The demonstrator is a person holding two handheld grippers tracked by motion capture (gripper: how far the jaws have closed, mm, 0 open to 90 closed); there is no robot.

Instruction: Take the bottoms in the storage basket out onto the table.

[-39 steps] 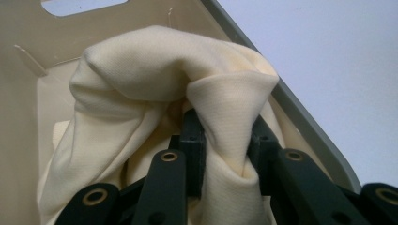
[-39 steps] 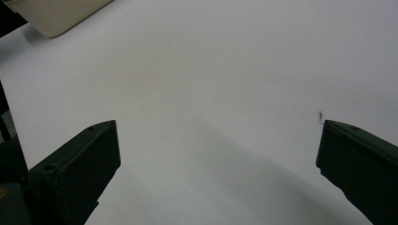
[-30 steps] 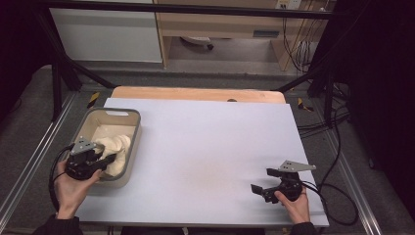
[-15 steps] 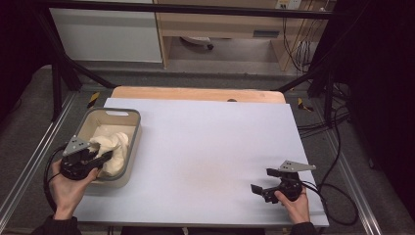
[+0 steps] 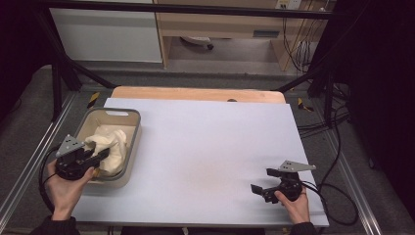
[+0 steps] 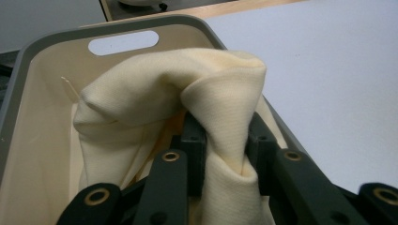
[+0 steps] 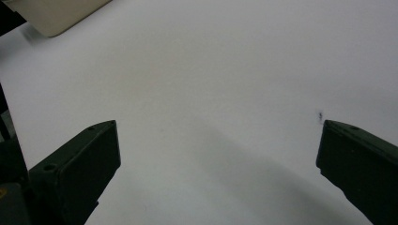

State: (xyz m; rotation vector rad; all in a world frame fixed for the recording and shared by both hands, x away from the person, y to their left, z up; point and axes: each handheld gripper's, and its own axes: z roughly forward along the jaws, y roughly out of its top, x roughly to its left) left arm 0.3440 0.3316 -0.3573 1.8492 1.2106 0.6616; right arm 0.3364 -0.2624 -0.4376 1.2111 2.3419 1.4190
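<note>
White paper covers the counter (image 5: 205, 147), and a grey bin (image 5: 128, 117) sits at its left edge with a cream cloth (image 5: 111, 147) bunched inside. Left gripper (image 5: 100, 155) pinches a fold of that cloth (image 6: 220, 103). Right gripper (image 5: 262, 188) rests wide open near the counter's right front, holding nothing.

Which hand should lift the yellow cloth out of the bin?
Left. The left gripper is already shut on the cloth in the bin. The right gripper is open, far across the table.
</note>
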